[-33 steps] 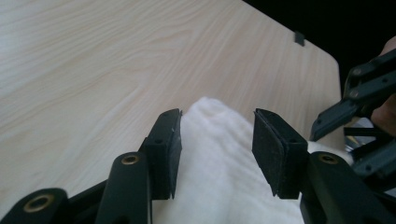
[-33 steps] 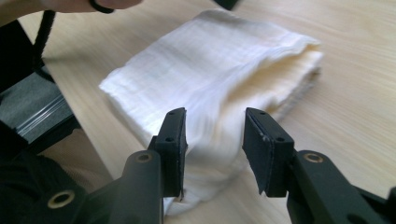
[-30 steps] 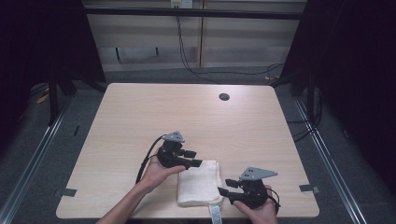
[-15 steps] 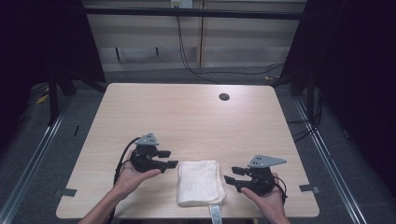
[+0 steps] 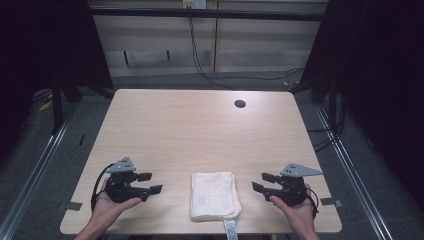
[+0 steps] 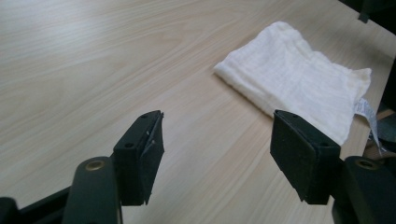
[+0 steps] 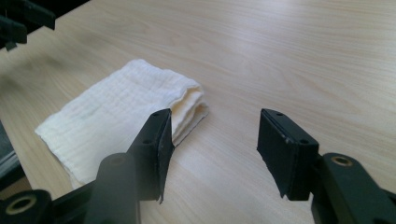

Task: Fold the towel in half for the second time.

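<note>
In the high view, the folded cream-white waffle-weave cloth lies flat near the front edge of the pale wood-grain table, between the two hands. The left gripper sits well apart from it on one side and the right gripper near it on the other; neither touches it. Both sets of jaws have just been opening, and nothing is between them. The cloth looks folded into a neat rectangle, so the folding seems done or close to it, with both tools let go; what may be left, if anything, is a further fold or tidying, which I cannot tell. A small dark round hole sits near the table's far edge.

In the left gripper view, the jaws stand wide and empty over bare wood, and the cloth lies ahead to the right. A white care label hangs off its near corner; faint marks show on it, too small to read.

In the right gripper view, the jaws are likewise released, with stacked layers showing at the cloth's folded edge just beyond the left jaw. No brand or writing can be read anywhere.
</note>
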Motion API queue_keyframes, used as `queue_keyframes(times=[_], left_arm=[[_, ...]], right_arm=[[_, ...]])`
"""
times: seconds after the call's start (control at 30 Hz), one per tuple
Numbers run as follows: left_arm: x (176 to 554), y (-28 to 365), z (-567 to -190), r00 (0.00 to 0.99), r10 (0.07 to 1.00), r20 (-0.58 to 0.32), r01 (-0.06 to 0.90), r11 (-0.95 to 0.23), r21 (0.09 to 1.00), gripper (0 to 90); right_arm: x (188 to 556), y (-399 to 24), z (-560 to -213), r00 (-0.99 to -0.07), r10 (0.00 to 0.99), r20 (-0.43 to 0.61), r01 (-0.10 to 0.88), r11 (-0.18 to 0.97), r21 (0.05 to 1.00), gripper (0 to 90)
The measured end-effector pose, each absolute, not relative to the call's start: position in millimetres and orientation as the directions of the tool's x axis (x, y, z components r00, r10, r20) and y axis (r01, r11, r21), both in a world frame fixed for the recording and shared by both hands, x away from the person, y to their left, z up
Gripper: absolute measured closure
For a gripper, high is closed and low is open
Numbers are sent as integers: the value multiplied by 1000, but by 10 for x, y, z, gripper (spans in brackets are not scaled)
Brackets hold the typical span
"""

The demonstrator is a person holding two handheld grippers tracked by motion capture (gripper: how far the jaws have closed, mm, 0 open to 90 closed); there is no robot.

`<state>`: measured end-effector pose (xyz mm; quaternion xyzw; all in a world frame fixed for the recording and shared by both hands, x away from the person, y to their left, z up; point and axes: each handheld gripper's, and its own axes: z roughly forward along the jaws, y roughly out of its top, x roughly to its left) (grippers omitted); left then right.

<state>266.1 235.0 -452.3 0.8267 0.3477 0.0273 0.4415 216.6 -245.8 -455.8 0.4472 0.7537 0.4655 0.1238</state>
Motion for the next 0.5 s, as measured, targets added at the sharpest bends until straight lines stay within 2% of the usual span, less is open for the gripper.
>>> queue_keyframes(times=[0.1,0.27,0.4,0.5], left_arm=[[2594,2565,-4558,725,637,-261,571,-343,746,317],[2576,2714,-4600,709,651,-270,581,-324,746,297],[2526,2775,-4625,690,670,-275,581,-286,762,295],[2517,2739,-4644,700,664,-263,571,-299,765,293]], right_arm=[[2162,-2551,-4547,-556,797,236,552,142,822,446],[2179,-2658,-4559,-523,823,222,546,123,829,424],[2201,-2779,-4604,-493,847,197,536,117,836,411],[2191,-2792,-4672,-484,851,205,552,114,826,399]])
